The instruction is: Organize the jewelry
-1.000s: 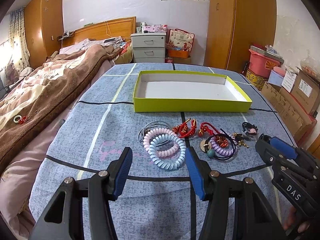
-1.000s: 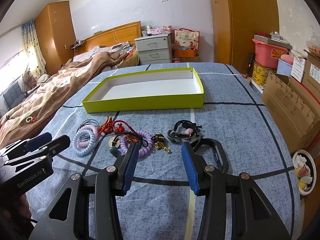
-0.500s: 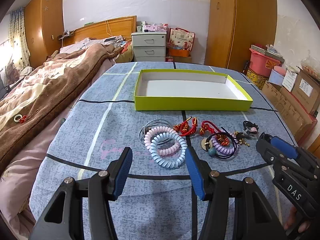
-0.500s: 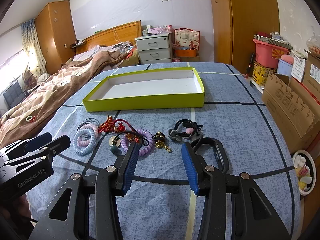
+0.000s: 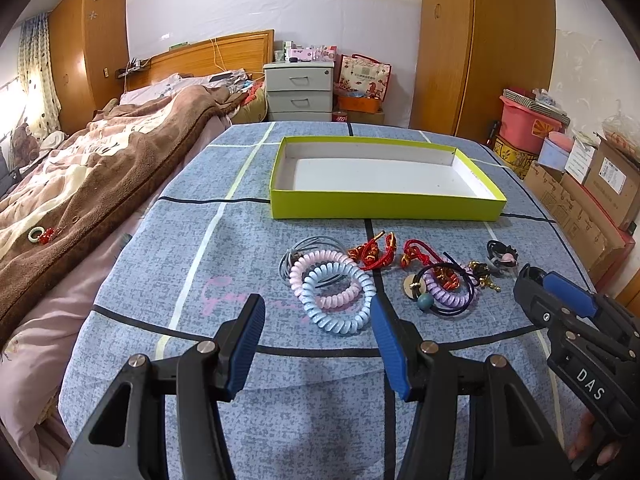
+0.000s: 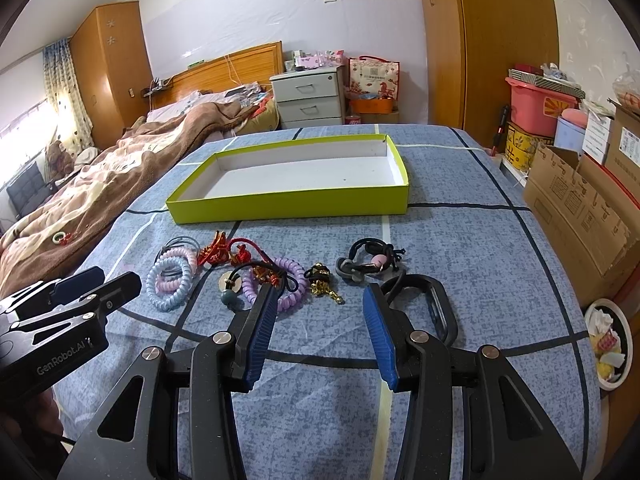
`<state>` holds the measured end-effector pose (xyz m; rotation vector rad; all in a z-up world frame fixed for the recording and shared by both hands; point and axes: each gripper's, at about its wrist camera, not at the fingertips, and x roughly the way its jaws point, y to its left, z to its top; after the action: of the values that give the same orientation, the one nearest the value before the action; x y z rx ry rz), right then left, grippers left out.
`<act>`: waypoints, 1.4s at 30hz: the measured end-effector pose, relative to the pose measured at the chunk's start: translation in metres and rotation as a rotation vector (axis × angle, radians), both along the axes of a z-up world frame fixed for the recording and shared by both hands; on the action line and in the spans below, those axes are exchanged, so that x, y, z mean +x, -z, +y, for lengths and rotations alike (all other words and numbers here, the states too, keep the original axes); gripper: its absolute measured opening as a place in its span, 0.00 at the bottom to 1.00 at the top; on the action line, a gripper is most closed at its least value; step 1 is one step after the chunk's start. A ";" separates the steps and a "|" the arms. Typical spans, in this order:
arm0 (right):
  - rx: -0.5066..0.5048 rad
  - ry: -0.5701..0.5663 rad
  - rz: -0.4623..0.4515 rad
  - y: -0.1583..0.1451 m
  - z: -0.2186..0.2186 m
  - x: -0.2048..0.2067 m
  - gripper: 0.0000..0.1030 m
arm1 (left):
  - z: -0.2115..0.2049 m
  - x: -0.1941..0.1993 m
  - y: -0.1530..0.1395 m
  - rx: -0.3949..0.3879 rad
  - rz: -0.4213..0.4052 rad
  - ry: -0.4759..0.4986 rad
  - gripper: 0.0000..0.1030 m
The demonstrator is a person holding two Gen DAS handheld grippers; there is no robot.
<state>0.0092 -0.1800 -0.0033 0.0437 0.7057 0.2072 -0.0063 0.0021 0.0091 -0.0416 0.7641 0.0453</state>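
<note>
An empty yellow-green box lies on the blue cloth. In front of it lies a row of jewelry: a blue coil band over a pink one, red knotted cords, a purple coil band, a gold charm, a black hair tie with a pink bead and a black carabiner. My left gripper is open just short of the blue coil. My right gripper is open near the gold charm.
A bed with a brown blanket runs along the left, with a small ring on it. Cardboard boxes and a bin stand past the right edge. Drawers and wardrobes stand at the back.
Both grippers have eased back and up slightly, so the jewelry sits a little farther from the fingertips. Both stay open. Nothing on the cloth has moved.
</note>
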 end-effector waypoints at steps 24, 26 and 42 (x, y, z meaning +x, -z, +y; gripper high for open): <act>0.001 0.021 -0.001 -0.003 -0.011 0.001 0.44 | 0.006 0.001 0.002 -0.026 0.012 0.005 0.55; 0.000 0.022 -0.002 -0.003 -0.012 0.001 0.44 | 0.007 0.001 0.003 -0.027 0.017 0.008 0.55; -0.046 0.138 0.084 0.017 -0.077 0.015 0.45 | 0.027 0.013 0.023 -0.155 0.105 0.109 0.55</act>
<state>0.0239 -0.2574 -0.0199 0.0574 0.7876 0.0569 0.0067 0.0293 -0.0135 -0.1463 0.8725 -0.1165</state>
